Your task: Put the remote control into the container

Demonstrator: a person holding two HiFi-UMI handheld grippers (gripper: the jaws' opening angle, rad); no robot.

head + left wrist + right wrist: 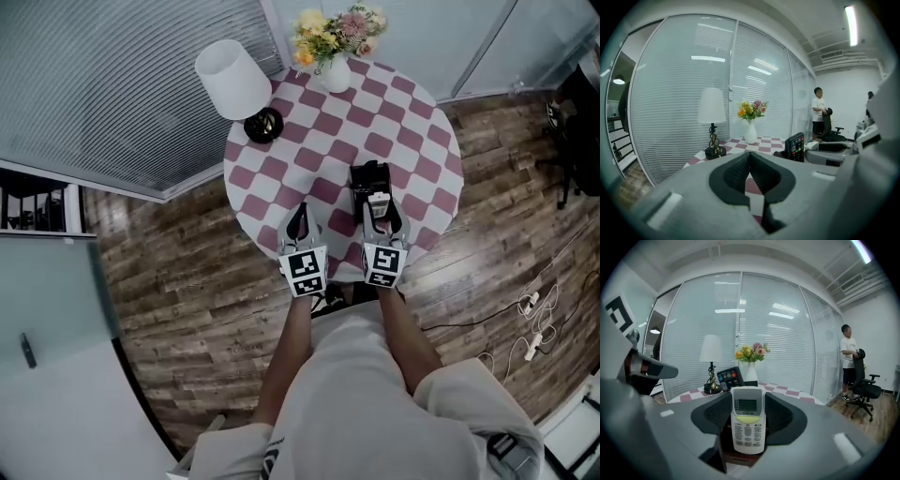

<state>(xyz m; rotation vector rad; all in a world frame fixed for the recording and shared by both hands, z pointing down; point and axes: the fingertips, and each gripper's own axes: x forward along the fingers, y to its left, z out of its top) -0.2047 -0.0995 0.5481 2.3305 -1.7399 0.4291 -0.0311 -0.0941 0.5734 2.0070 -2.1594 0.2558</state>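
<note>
Right gripper (pixel 748 401) is clamped on the white remote control (pixel 748 427), which lies lengthwise between its jaws with the screen end leading, likely to slot into the black container (pixel 357 180) just ahead on the desk (pixel 328 122). Left gripper (pixel 750 164), alongside, is closed and empty.

Round checked table (pixel 422 131) — shown standing on a wood-plank floor (pixel 187 281). Behind the table, glass walls hung with blinds (pixel 112 84) are seen; on its far edge, a white lamp (pixel 234 80) and a flower vase (pixel 336 73) are placed — above it, a ceiling strip light (pixel 851 23) is lit.
</note>
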